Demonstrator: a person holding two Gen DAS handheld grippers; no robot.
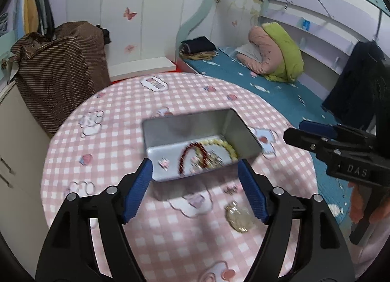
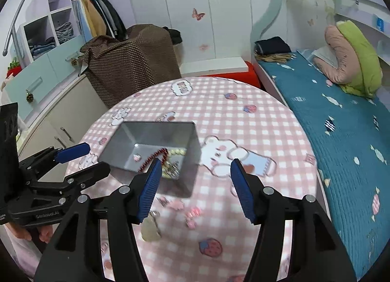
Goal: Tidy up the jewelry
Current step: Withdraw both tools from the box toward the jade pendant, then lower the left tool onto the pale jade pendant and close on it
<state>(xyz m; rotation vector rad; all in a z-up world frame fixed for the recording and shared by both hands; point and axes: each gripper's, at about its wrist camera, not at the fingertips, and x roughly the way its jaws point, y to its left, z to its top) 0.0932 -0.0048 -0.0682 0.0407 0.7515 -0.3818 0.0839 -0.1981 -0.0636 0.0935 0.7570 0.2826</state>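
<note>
An open grey metal tin [image 1: 229,123] [image 2: 126,135] stands on the round table. It holds a red bead bracelet [image 1: 186,152] [image 2: 158,154], a pale yellow bead bracelet [image 1: 228,146] [image 2: 178,152], a silvery piece and a small pink piece [image 1: 163,163] [image 2: 137,157]. A gold locket [image 1: 238,218] [image 2: 150,230] and small pink pieces [image 2: 192,216] lie loose on the cloth in front of the tin. My left gripper [image 1: 195,172] is open and empty just before the tin's near wall. My right gripper [image 2: 196,172] is open and empty above the cloth, right of the tin.
The table has a pink checked cloth [image 1: 121,116] [image 2: 243,116]. A bed with teal cover [image 1: 268,82] [image 2: 341,135] runs along the right. A brown striped covered bundle [image 1: 61,67] [image 2: 136,62] and a cabinet [image 2: 61,116] stand at the left.
</note>
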